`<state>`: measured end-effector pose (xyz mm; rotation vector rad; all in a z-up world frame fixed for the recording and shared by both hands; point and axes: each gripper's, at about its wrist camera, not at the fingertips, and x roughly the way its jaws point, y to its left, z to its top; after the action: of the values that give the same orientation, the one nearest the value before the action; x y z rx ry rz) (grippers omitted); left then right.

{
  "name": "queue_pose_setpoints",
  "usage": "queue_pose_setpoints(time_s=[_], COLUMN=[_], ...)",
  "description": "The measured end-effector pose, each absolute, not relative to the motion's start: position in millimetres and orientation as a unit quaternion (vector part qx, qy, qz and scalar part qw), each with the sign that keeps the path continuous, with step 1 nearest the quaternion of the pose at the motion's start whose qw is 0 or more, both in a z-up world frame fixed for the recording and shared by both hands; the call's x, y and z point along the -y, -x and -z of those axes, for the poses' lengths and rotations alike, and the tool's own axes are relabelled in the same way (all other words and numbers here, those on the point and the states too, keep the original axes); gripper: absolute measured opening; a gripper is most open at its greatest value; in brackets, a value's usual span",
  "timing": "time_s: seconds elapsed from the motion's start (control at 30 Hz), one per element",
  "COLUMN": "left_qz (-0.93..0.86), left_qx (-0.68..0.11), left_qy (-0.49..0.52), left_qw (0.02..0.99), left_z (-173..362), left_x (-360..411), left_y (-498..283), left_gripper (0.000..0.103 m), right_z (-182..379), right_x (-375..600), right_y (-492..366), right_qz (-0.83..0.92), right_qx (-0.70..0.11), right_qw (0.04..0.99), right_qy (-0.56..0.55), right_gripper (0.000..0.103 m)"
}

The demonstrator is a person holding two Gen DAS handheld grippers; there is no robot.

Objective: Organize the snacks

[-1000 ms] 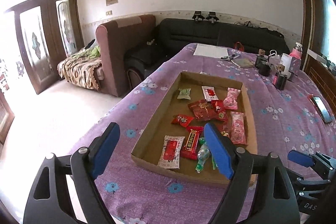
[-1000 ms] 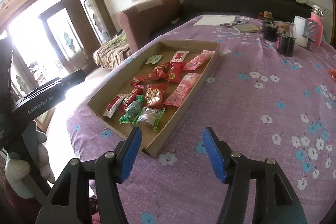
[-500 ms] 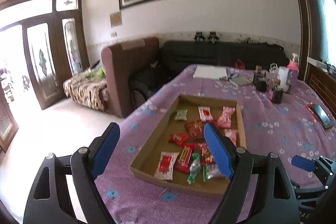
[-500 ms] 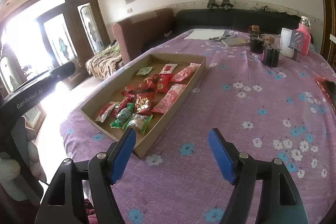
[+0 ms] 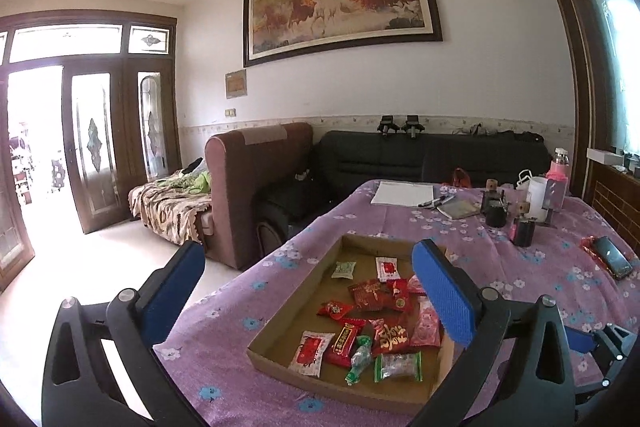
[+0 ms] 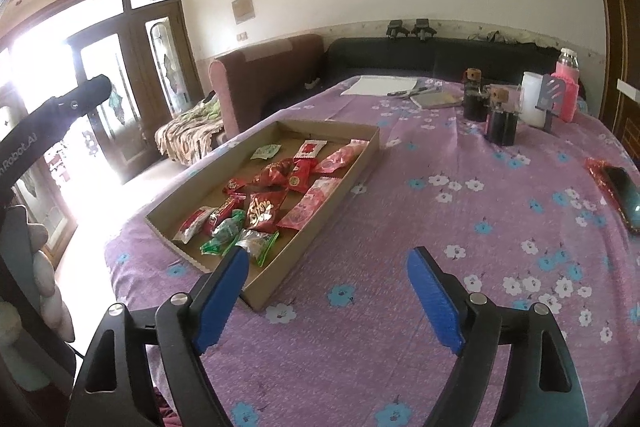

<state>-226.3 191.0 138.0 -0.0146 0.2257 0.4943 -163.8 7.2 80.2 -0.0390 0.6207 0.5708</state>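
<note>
A shallow cardboard tray (image 5: 294, 293) lies on the purple flowered table and holds several loose snacks: red packets (image 5: 376, 293), a pink packet (image 5: 426, 323), a white-and-red packet (image 5: 312, 351) and green candies (image 5: 398, 367). My left gripper (image 5: 310, 259) hovers above and short of the tray's near end; its jaws are opening and nothing is between them. My right gripper (image 6: 328, 263) hangs over bare cloth just right of the tray's (image 6: 328, 125) near corner. Its jaws are also opening with nothing between them. The red packets (image 6: 280, 175) and green candies (image 6: 224, 235) lie untouched.
At the table's far end stand black pots (image 6: 500, 125), a white cup (image 6: 532, 103) and a pink bottle (image 6: 568, 87), with papers (image 6: 380, 85) and a notebook beside them. A phone (image 6: 624, 195) lies at the right edge. Sofas stand past the table's left side.
The left gripper has risen and tipped upward, so the tray sits lower and farther in its view. Both grippers' jaws stand wider apart than before. No snack has moved.
</note>
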Motion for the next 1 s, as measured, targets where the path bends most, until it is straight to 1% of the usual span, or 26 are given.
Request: queue_pose_setpoints(time_s=[0.37,0.8,1.0], left_qz=[-0.225,-0.181,-0.186], left_qx=[-0.147,-0.266,-0.265], left_qy=[0.009,0.043,0.054], left_qw=[0.963,0.946,0.945], left_z=[-124,-79,-74], left_x=[-191,-206,-213], left_y=[215,182,183], left_gripper=[0.103,0.103,0.103], right_z=[-80,-54,-50], right_x=[-19,-32,-36], right_y=[173,156,152], right_qz=[-0.264,-0.238,-0.235], right_qx=[-0.281,-0.327,-0.338], right_qw=[0.922,0.913,0.910], right_qy=[0.041,0.053,0.056], right_gripper=[0.091,0.091,0.091])
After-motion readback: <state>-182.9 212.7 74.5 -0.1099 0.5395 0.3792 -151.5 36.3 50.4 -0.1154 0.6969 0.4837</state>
